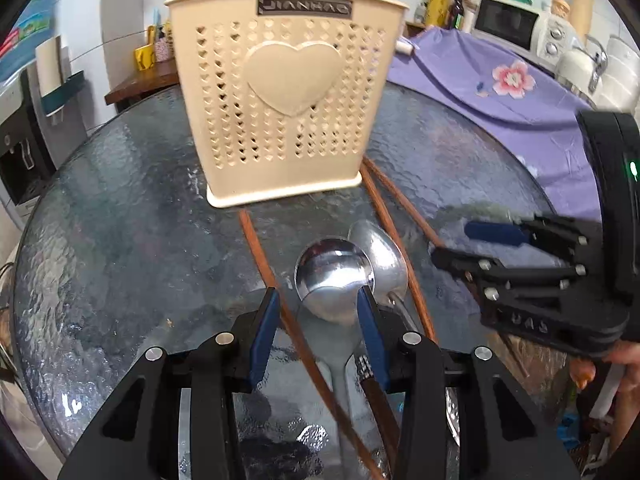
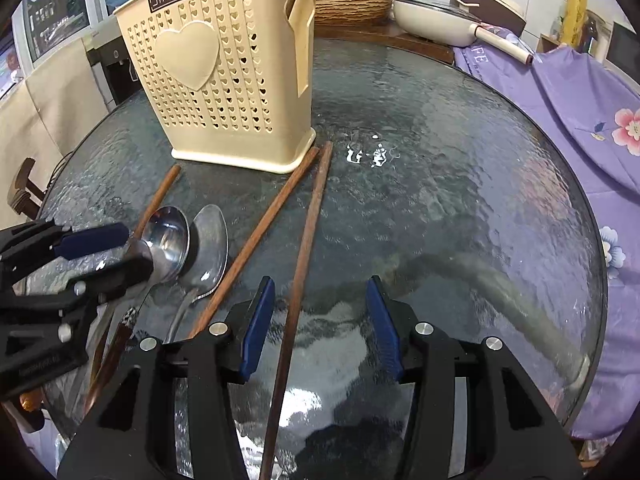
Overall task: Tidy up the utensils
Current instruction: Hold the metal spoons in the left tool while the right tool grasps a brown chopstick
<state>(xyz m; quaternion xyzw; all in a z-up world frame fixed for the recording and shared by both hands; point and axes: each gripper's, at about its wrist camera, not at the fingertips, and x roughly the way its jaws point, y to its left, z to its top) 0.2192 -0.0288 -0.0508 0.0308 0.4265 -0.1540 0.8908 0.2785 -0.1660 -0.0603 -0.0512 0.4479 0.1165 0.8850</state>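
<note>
Round textured-glass worktop [image 2: 440,200]: cream perforated plastic utensil holder [image 1: 280,100] mid-worktop; left gripper [image 1: 316,300] jaws partly open around steel spoon [image 1: 332,276]; right gripper [image 2: 320,292] jaws partly open, straddling brown wooden chopstick [image 2: 304,248], gripping nothing.

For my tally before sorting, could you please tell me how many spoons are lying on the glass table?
2. The round-bowled spoon lies by the left tongs; the oval spoon lies right beside it, bowls touching. More could be hidden inside the cream holder.

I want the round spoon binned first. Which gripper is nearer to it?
Left. The left gripper has its fingers on either side of the round spoon at the bowl's base. The right gripper is off to the side, straddling a chopstick.
</note>
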